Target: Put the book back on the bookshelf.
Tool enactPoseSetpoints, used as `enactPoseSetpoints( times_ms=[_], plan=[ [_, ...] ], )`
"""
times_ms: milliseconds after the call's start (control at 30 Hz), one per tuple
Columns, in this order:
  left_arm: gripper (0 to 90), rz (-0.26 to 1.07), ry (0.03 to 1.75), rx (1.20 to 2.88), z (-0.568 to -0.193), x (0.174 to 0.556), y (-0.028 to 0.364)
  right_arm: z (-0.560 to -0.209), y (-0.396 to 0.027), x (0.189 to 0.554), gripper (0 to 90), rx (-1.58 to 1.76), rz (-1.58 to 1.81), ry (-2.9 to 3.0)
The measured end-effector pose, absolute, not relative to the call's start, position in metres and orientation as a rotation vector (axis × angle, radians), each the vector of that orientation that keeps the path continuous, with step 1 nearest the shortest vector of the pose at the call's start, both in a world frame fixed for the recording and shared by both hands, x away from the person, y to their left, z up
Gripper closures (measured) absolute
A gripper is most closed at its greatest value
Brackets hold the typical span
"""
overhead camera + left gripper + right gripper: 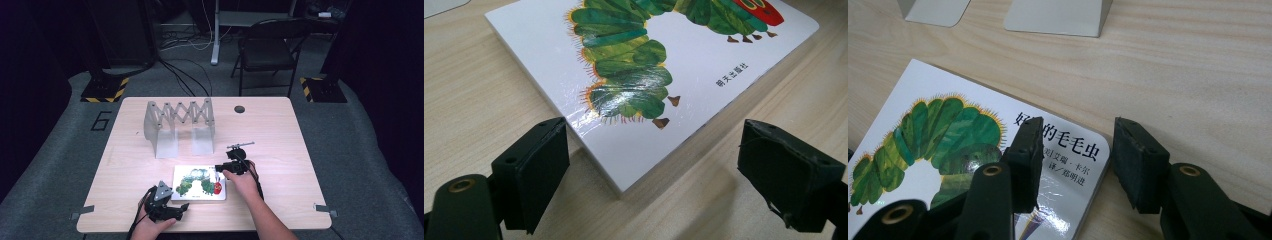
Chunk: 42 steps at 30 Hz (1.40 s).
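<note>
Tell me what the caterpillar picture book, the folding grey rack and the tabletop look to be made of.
White picture book with green caterpillar: thick card, likely a board book, with glossy lamination; light glares off its cover. Grey accordion-style book rack: probably matte painted metal, with thin flat plates and riveted cross-links. Light wood-grain table: wood or wood-look laminate, with fine straight grain and a dull sheen.

A recording lab or studio: a light wooden table (pixel 280 150) stands on grey carpet (pixel 360 150) amid black curtains, with hazard-striped stand bases (pixel 104 90), loose cables (pixel 187 75) trailing across the floor, and a folding chair (pixel 267 52) behind.
</note>
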<state>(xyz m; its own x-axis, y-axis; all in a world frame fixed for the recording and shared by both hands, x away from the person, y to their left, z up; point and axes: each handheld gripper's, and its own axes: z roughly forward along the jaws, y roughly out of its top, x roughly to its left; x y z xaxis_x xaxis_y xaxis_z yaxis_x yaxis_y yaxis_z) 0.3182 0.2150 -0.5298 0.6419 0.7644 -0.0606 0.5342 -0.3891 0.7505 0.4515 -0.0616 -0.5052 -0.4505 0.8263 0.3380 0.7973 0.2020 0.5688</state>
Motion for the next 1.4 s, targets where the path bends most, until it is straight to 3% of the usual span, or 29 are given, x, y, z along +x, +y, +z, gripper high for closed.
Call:
enactPoseSetpoints(
  times_ms=[733, 1400],
  plan=[
    [10.7, 0.376, 1.007, 2.101, -0.529, 0.319, 0.213, -0.497, -0.068, 0.448, 59.1, 1.669, 1.178, 2.365],
    [10.3, 0.462, 1.066, 2.111, -0.531, 0.317, 0.204, -0.467, -0.066, 0.441, 59.5, 1.605, 1.228, 2.362]
  ],
)
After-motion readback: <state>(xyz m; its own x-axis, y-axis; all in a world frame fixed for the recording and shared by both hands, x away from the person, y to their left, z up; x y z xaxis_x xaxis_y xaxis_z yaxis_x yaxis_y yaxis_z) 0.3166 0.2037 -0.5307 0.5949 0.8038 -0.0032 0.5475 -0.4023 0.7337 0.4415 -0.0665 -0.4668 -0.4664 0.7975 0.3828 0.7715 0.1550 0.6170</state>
